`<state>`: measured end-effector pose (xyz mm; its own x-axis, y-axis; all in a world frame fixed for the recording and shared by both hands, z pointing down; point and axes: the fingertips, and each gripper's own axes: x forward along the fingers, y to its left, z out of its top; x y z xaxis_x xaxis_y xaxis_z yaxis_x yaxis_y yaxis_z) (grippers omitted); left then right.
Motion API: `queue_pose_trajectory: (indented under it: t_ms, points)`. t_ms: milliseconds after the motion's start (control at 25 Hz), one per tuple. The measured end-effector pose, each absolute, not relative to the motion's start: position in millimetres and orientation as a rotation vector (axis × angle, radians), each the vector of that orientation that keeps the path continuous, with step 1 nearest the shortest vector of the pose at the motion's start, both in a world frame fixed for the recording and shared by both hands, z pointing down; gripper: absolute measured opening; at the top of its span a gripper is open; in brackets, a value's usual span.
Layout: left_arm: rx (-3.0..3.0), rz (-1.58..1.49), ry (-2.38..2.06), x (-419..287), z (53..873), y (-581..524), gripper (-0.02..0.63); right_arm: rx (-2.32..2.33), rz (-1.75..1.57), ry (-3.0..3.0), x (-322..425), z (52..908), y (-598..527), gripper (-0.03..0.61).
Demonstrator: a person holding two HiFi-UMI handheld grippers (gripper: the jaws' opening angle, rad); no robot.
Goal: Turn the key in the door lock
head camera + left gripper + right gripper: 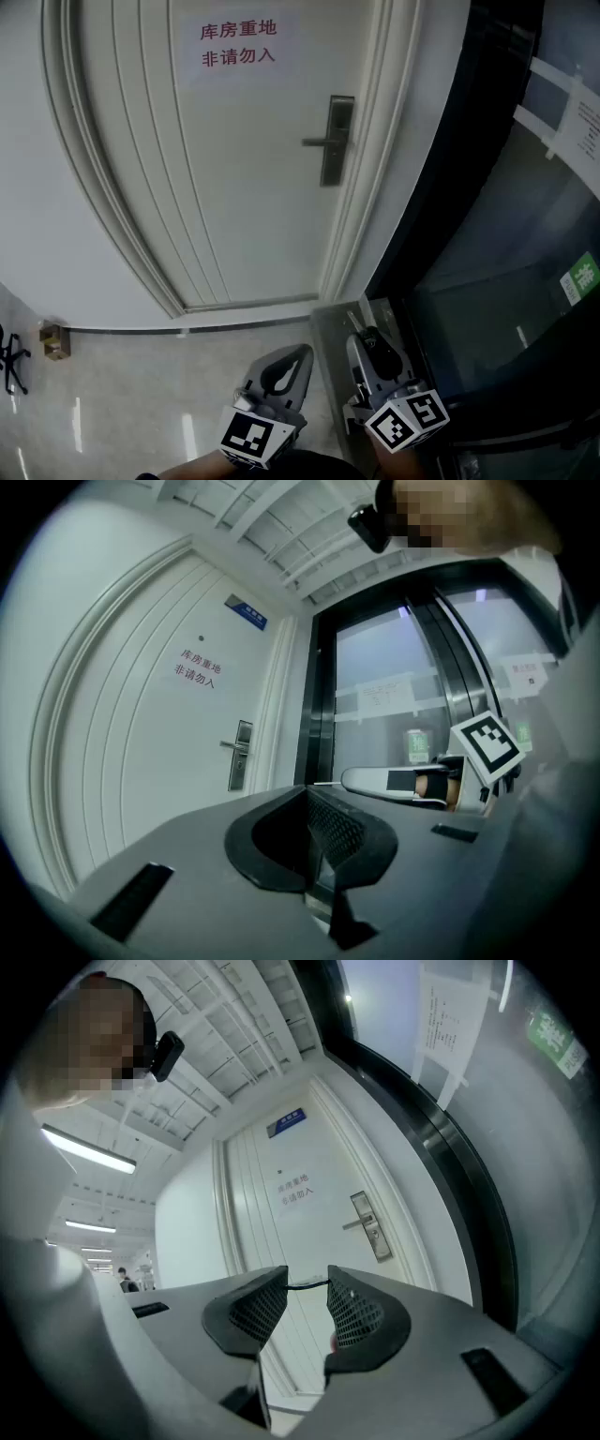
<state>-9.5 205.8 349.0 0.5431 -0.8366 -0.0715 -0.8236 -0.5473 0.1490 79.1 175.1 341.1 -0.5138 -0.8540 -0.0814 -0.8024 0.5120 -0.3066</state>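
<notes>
Door [253, 178] white, grooved; lock plate [338, 150] metal

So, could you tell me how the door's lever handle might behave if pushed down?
The lever handle looks like rigid metal, so it should pivot rather than flex. Its smooth finish may be slippery. Fixed to the lock plate, it probably won't lift.

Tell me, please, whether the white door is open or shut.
Shut. The door sits flush in its frame, with no gap showing beside the lever handle.
</notes>
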Motion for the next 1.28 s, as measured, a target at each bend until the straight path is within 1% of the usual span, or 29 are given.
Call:
queue_pose_trajectory:
  t_ms: [200,400,800,1280]
  points:
    - [2.678,-0.203,-1.436,-39.3,354.1,167.4,0.008,-1.432,-0.332,2.513,52.5,341.8,138.0,0.135]
    - [2.671,-0.191,-1.42,-49.6,356.9,143.7,0.008,-1.46,-0.343,2.496,46.1,340.9,110.7,0.135]
    - [2.681,-0.169,-1.402,-45.3,360.9,83.4,0.008,-1.451,-0.347,2.492,48.9,342.7,42.9,0.135]
    - [2.635,-0.183,-1.501,-35.9,344.1,-37.7,0.008,-1.375,-0.339,2.536,60.9,326.0,-94.5,0.135]
